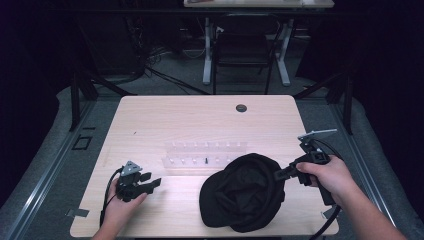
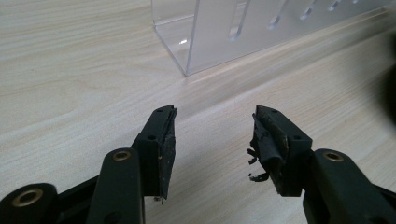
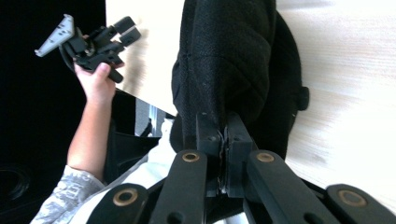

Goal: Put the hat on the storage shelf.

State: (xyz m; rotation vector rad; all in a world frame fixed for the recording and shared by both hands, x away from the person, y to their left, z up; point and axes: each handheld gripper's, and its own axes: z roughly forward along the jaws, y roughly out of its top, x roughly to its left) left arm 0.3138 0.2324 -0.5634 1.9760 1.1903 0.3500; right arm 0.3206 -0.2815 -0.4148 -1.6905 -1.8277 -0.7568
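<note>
Right gripper at lower right pinches the black cap's edge; left gripper, lower left, gapes empty.

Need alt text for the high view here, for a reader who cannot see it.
The right gripper, held in a person's hand, pinches the edge of a black cap lying on a light wooden table. The left gripper rests open near the table's front left, and a clear acrylic rack stands behind the cap.
</note>
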